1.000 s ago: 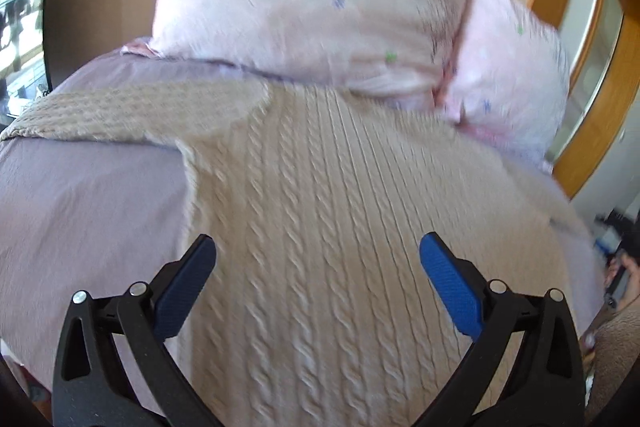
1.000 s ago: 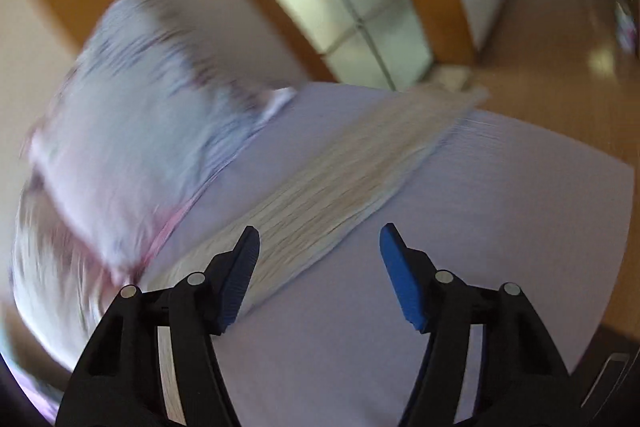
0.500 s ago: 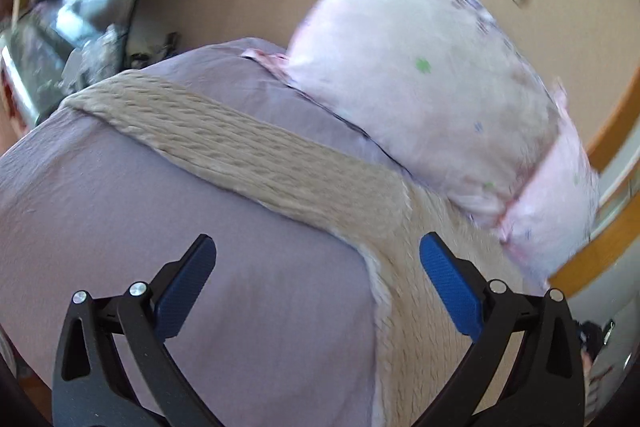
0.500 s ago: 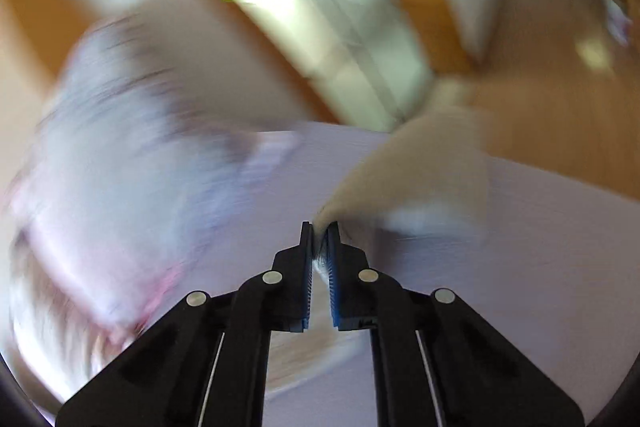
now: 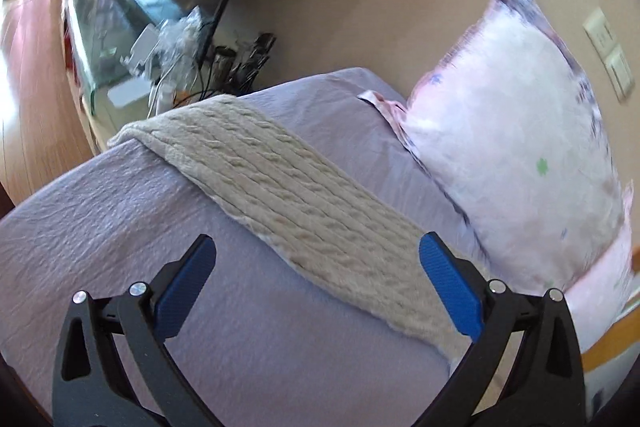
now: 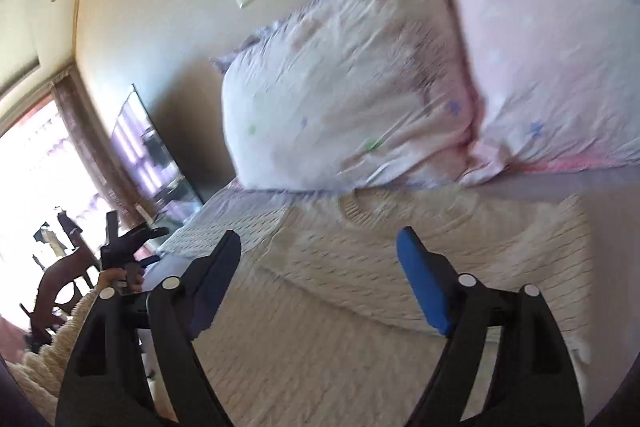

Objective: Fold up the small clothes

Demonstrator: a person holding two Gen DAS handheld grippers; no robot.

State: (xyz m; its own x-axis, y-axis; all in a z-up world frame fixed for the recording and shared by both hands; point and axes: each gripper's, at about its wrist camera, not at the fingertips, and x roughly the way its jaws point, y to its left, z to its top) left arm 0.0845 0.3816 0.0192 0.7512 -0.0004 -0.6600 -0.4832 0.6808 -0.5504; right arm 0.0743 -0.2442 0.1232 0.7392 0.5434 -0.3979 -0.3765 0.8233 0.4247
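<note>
A beige cable-knit sweater lies flat on the lilac bed sheet. In the left wrist view its left sleeve runs out straight from lower right to the bed's far left edge. My left gripper is open and empty, hovering above that sleeve near the shoulder. In the right wrist view the sweater's body fills the lower frame, with the right sleeve folded across it and the neck hole near the pillows. My right gripper is open and empty above the body. The left gripper also shows in the right wrist view, far left.
Two pale pink pillows lean on the wall at the head of the bed; one shows in the left wrist view. The lilac sheet surrounds the sleeve. A TV and cluttered stand are beyond the bed's left edge.
My right gripper shut on the right sleeve's end, carried it across onto the body, and now stands open. My left gripper swung left from over the body to over the left sleeve.
</note>
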